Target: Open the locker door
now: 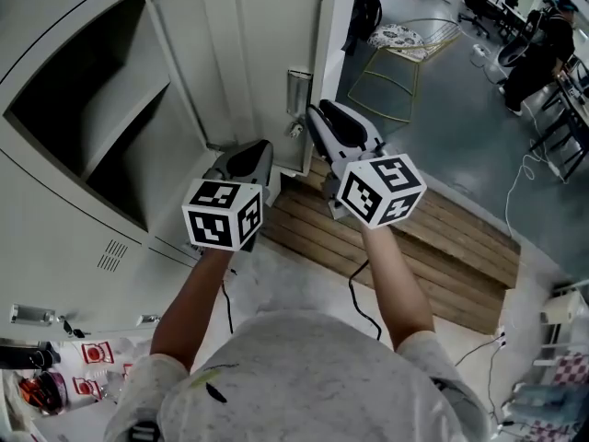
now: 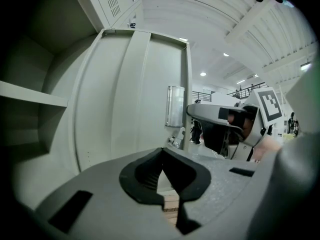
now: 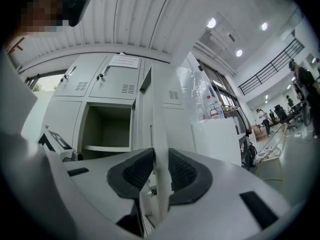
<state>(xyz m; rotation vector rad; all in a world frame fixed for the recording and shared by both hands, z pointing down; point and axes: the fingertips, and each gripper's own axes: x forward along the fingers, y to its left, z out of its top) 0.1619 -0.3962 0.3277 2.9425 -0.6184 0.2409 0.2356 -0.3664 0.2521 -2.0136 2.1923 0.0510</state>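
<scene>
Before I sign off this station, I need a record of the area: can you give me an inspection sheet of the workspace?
Surface: wooden slat platform in front of the lockers.
Job's things: locker door swung open; compartment exposed, with a shelf inside.
Clutter: wire chair frame on the floor; packets at lower left.
Grippers: right gripper clamped on the door's free edge; left gripper shut and empty, near the door.
Cables: black cable hanging under the right gripper; white cable on the floor.
Surroundings: people at desks, far right.
</scene>
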